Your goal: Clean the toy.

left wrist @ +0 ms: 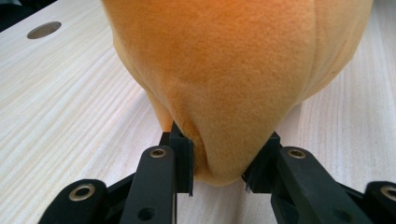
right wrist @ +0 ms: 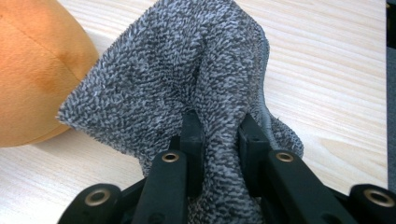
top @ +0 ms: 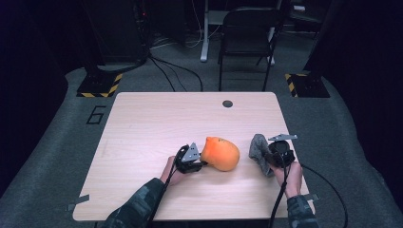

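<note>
An orange plush toy lies on the wooden table, a little in front of its middle. My left gripper comes at it from the left and is shut on the toy's narrow end; in the left gripper view the pads pinch the orange fabric from both sides. Right of the toy, my right gripper is shut on a grey terry cloth. In the right gripper view a fold of the cloth is squeezed between the jaws of that gripper, and the toy sits at the left.
A round cable hole is near the table's far edge. A black chair stands on the floor beyond the table, with cables around it. The table's right edge runs close to my right hand.
</note>
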`<state>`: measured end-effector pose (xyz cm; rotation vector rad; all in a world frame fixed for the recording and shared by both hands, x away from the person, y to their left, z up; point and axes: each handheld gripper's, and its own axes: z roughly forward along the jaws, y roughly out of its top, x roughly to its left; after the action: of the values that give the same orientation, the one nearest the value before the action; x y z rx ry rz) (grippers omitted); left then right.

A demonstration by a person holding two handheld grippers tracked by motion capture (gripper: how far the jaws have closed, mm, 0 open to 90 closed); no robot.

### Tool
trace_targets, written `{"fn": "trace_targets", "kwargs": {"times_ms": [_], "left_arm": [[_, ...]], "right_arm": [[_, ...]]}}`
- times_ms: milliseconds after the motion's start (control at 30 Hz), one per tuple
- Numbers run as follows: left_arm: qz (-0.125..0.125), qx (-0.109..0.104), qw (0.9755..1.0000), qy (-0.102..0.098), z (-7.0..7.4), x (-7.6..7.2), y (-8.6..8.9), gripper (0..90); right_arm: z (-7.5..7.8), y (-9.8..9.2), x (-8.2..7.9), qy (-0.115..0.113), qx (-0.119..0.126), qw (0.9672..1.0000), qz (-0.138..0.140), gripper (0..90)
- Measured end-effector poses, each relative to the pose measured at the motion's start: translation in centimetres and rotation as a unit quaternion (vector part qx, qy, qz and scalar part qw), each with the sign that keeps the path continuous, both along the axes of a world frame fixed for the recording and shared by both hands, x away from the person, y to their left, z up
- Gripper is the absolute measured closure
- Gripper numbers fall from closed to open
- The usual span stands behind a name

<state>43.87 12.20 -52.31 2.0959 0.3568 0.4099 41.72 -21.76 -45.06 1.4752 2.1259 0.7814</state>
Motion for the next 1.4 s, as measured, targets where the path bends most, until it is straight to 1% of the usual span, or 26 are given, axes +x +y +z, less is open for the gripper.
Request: {"fn": "trace_targets", "kwargs": {"times_ms": [67, 167, 267, 367, 433, 533, 567, 600, 633, 700, 733, 767, 800, 833, 900, 933, 967, 1000, 1067, 1100, 1133, 1167, 1233, 1267, 1333, 1400], "left_arm": [[0.001, 0.001, 1.0, -0.004, 0.1, -0.1, 0.0, 69.8], [0.0, -0.002, 0.9999, -0.013, 0.3, -0.2, -0.1, 70.2], [0.001, -0.006, 0.9998, -0.018, 0.5, -0.4, 0.0, 70.6], [0.004, -0.015, 0.9998, -0.016, 0.9, -0.4, 0.2, 70.7], [0.005, -0.028, 0.9995, -0.009, 1.3, -0.4, 0.4, 70.7], [0.008, -0.04, 0.9992, 0.005, 2.2, -0.6, 0.8, 70.6], [0.007, -0.046, 0.9989, 0.01, 3.0, -0.9, 0.8, 70.5], [0.007, -0.046, 0.9989, 0.01, 3.0, -0.9, 0.8, 70.5], [0.008, -0.047, 0.9988, 0.011, 3.4, -1.0, 0.9, 70.5], [0.011, -0.054, 0.9981, 0.028, 4.2, -1.3, 1.0, 70.5], [0.012, -0.058, 0.9977, 0.032, 4.5, -1.5, 1.0, 70.5], [0.015, -0.059, 0.9973, 0.04, 4.8, -1.6, 1.0, 70.4], [0.018, -0.057, 0.9971, 0.048, 5.1, -1.7, 1.0, 70.4], [0.021, -0.058, 0.9969, 0.049, 5.2, -1.8, 1.0, 70.3], [0.025, -0.056, 0.9958, 0.068, 5.5, -1.8, 0.9, 70.3], [0.033, -0.055, 0.9955, 0.07, 5.6, -1.9, 0.8, 70.3], [0.033, -0.053, 0.995, 0.078, 5.6, -1.8, 0.8, 70.2], [0.04, -0.055, 0.9933, 0.093, 5.7, -1.7, 0.8, 70.1], [0.047, -0.057, 0.991, 0.112, 5.7, -1.6, 0.8, 70.0], [0.05, -0.058, 0.9881, 0.133, 5.6, -1.4, 0.7, 70.0], [0.05, -0.058, 0.9881, 0.133, 5.6, -1.4, 0.7, 69.9], [0.057, -0.061, 0.9859, 0.144, 5.6, -1.4, 0.6, 69.9], [0.065, -0.059, 0.9837, 0.157, 5.5, -1.4, 0.4, 69.9], [0.068, -0.058, 0.982, 0.166, 5.5, -1.3, 0.4, 69.8], [0.071, -0.065, 0.9763, 0.194, 5.1, -1.2, 0.3, 69.7], [0.078, -0.066, 0.9717, 0.213, 4.6, -1.1, 0.1, 69.7]], "right_arm": [[0.0, -0.1, -0.1, 0.004, 0.004, 1.0, -0.005, 76.1], [-0.1, 0.0, 0.1, 0.007, 0.0, 1.0, -0.004, 76.1], [-0.2, 0.0, 0.1, 0.004, -0.002, 1.0, 0.0, 76.1], [-0.1, -0.1, 0.1, 0.005, -0.002, 1.0, -0.004, 76.1], [-0.1, -0.2, 0.2, 0.003, 0.002, 1.0, -0.005, 76.1], [-0.1, -0.5, 0.2, 0.005, 0.005, 1.0, -0.006, 76.1], [-0.1, -0.5, 0.2, 0.006, 0.008, 0.9999, -0.01, 76.1], [-0.1, -0.5, 0.2, 0.006, 0.008, 0.9999, -0.01, 76.1], [0.0, -0.6, 0.2, 0.004, 0.007, 0.9999, -0.011, 76.1], [-0.1, -0.6, 0.2, 0.002, 0.008, 0.9999, -0.007, 76.1], [-0.1, -0.6, 0.2, 0.002, 0.008, 0.9999, -0.007, 76.1], [0.0, -0.6, 0.2, 0.006, 0.012, 0.9999, -0.009, 76.1], [0.1, -0.7, 0.2, 0.002, 0.013, 0.9999, -0.007, 76.1], [0.2, -0.7, 0.2, 0.001, 0.015, 0.9998, -0.009, 76.1], [0.2, -0.7, 0.1, 0.001, 0.015, 0.9998, -0.009, 76.1], [0.2, -0.7, 0.2, -0.002, 0.012, 0.9999, -0.005, 76.1], [0.3, -0.6, 0.2, 0.0, 0.013, 0.9999, -0.005, 76.1], [0.3, -0.6, 0.2, 0.0, 0.015, 0.9999, -0.006, 76.1], [0.4, -0.4, 0.2, -0.004, 0.01, 0.9999, -0.003, 76.2], [0.4, -0.3, 0.1, -0.003, 0.009, 0.9999, -0.003, 76.1], [0.4, -0.3, 0.1, -0.003, 0.009, 0.9999, -0.003, 76.1], [0.5, -0.1, 0.1, -0.005, 0.008, 1.0, 0.0, 76.2], [1.0, 0.2, -0.1, -0.008, 0.01, 0.9999, 0.006, 76.2], [1.3, 0.4, -0.2, -0.011, 0.011, 0.9998, 0.01, 76.4], [2.3, 0.8, -0.5, -0.02, 0.021, 0.9994, 0.02, 76.5], [3.4, 1.3, -0.9, -0.035, 0.03, 0.9984, 0.032, 76.6]]}}
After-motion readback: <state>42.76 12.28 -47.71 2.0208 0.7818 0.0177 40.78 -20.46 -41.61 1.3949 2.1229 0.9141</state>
